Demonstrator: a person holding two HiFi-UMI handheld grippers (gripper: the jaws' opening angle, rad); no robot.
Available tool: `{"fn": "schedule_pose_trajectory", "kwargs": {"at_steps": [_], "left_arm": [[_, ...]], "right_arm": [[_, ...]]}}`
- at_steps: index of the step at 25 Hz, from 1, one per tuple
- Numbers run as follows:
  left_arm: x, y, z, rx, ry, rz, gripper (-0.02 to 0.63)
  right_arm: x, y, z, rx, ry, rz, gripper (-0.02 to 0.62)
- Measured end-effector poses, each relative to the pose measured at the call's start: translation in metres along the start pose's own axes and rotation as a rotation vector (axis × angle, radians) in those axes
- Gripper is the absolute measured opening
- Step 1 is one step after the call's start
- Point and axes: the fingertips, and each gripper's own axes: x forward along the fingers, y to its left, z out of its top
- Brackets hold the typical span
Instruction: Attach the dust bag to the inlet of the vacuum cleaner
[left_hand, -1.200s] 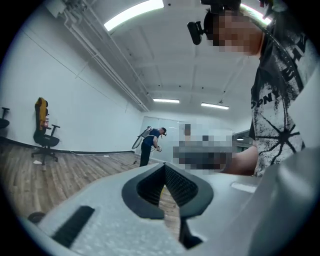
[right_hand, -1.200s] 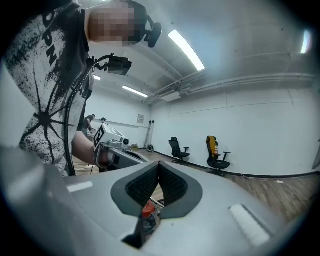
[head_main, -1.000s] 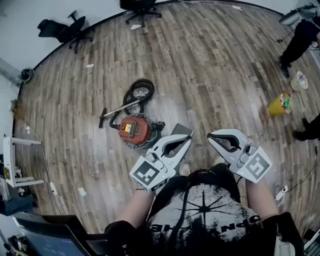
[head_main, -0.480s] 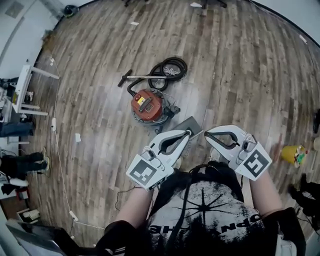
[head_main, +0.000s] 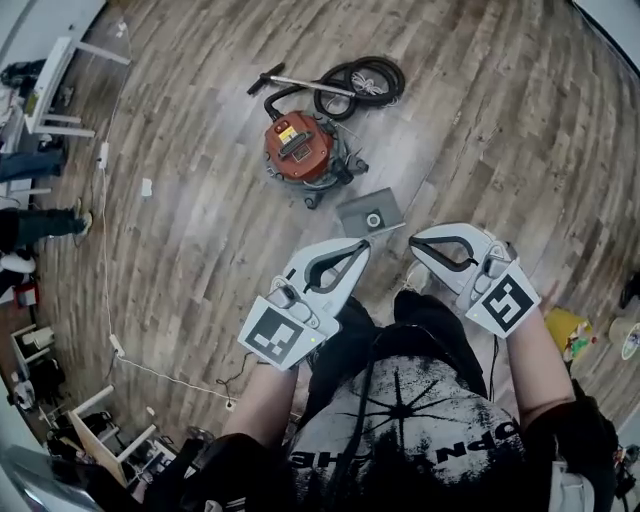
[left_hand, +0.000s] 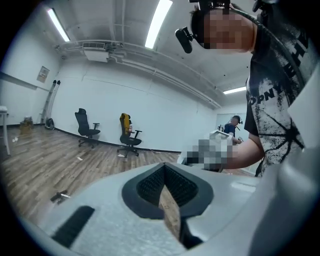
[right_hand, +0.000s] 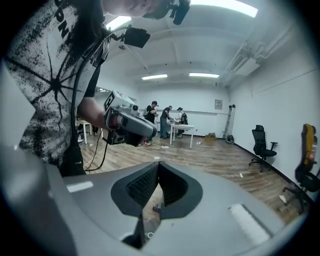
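Note:
The red round vacuum cleaner (head_main: 300, 148) stands on the wood floor, with its black hose (head_main: 365, 78) and wand coiled beyond it. Between it and me the grey dust bag (head_main: 371, 213) lies flat, its collar with the round hole facing up. My left gripper (head_main: 363, 244) is shut and empty, held in the air just short of the bag. My right gripper (head_main: 414, 242) is also shut and empty, its tips beside the left one's. Both gripper views show closed jaws with nothing between them: the left gripper (left_hand: 164, 169) and the right gripper (right_hand: 158, 166).
A white table (head_main: 60, 70) and people's legs are at the left edge. A thin cable (head_main: 108, 300) runs across the floor on the left. A yellow bucket (head_main: 563, 328) stands at the right. Office chairs (left_hand: 130, 135) line the far wall.
The head view has swung, so the vacuum cleaner and bag now sit higher in the picture. Both grippers have dropped and tilted, still shut, with the whole bag now showing ahead of their tips.

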Motion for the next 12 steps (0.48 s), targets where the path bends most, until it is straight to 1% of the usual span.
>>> {"fn": "schedule_pose_trajectory", "kwargs": {"at_steps": [2,4,5,6,8,9,10,12], "left_arm": [[-0.003,0.013,-0.007,-0.013,0.002,0.008,0.003],[-0.006,0.028,-0.017,0.002,0.022,0.017,0.003],[-0.007,0.036,-0.026,0.012,0.042,0.016,0.003],[-0.008,0.044,-0.039,0.027,0.071,0.004,0.002],[-0.006,0.059,-0.072,0.083,0.142,-0.043,0.002],[-0.004,0.067,-0.088,0.099,0.164,-0.062,0.003],[-0.001,0.077,-0.103,0.082,0.157,-0.065,0.003],[0.008,0.099,-0.128,-0.002,0.087,-0.049,0.003]], "right_arm": [[0.017,-0.002,-0.012,-0.024,0.044,0.012,0.009],[0.038,-0.003,-0.026,-0.064,0.083,0.028,0.010],[0.051,-0.003,-0.034,-0.073,0.092,0.039,0.041],[0.063,-0.003,-0.044,-0.064,0.100,0.050,0.065],[0.089,-0.005,-0.075,-0.012,0.126,0.069,0.078],[0.103,-0.005,-0.096,0.010,0.143,0.077,0.086],[0.119,-0.004,-0.120,0.027,0.159,0.087,0.103],[0.154,0.001,-0.181,0.066,0.214,0.123,0.179]]}}
